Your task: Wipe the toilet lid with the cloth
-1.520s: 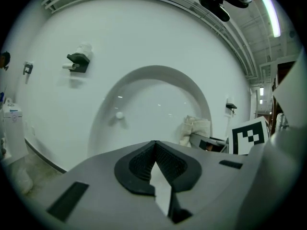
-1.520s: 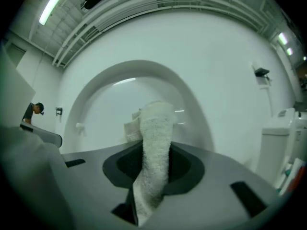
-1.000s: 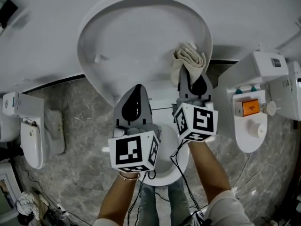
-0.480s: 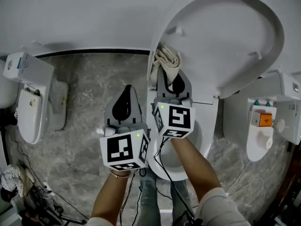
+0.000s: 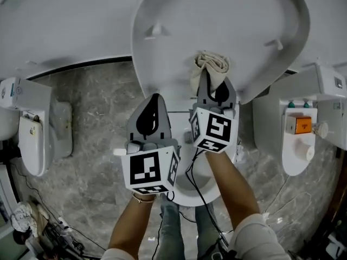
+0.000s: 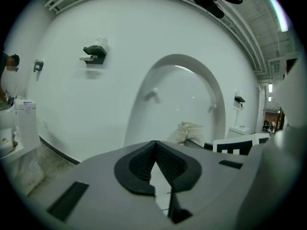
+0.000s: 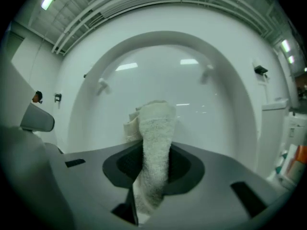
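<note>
The white toilet lid (image 5: 217, 31) stands raised against the wall, its inner face toward me; it fills the right gripper view (image 7: 163, 80) and shows right of centre in the left gripper view (image 6: 187, 99). My right gripper (image 5: 212, 85) is shut on a cream cloth (image 5: 210, 68) (image 7: 153, 162), whose bunched end is pressed on the lid's lower part. The cloth also shows in the left gripper view (image 6: 191, 132). My left gripper (image 5: 152, 108) (image 6: 154, 150) is shut and empty, held beside the right one, left of the lid's lower edge.
The toilet bowl (image 5: 198, 183) lies under my forearms. Another toilet (image 5: 32, 129) stands at the left and one with an orange item on it (image 5: 303, 134) at the right. The floor (image 5: 92, 167) is grey marble. A dark fitting (image 6: 94, 54) hangs on the wall.
The head view swung, so the lid sits more centred in it. The right gripper with the cloth has moved along the lid's lower part; the left gripper stays shut alongside.
</note>
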Available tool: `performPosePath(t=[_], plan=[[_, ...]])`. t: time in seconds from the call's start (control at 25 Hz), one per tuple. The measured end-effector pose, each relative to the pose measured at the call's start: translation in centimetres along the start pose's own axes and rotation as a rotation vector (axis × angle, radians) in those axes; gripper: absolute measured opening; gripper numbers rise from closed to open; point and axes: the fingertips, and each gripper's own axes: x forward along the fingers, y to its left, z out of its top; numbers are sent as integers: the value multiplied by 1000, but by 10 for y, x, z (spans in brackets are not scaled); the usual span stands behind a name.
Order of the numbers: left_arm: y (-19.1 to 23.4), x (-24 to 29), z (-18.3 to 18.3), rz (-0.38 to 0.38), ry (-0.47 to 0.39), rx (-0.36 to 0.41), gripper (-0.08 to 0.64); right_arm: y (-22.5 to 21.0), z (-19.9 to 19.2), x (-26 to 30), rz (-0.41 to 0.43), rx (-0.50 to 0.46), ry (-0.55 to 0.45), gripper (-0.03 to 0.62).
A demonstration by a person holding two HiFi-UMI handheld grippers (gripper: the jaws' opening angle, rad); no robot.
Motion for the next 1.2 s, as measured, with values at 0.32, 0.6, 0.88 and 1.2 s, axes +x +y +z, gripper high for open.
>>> performPosePath(t=[0.32, 0.6, 0.88, 1.2], plan=[[-109, 34, -16, -112, 34, 11, 11, -150, -18, -22, -303, -1, 51, 97], [-107, 32, -19, -94, 29, 35, 11, -149, -15, -25, -308, 32, 21, 97], [-23, -3, -37, 22, 50, 8, 11, -15, -25, -34, -56, -3, -29, 97], [99, -51, -51, 112, 44, 9, 11, 141, -68, -8, 151, 44, -17, 97]])
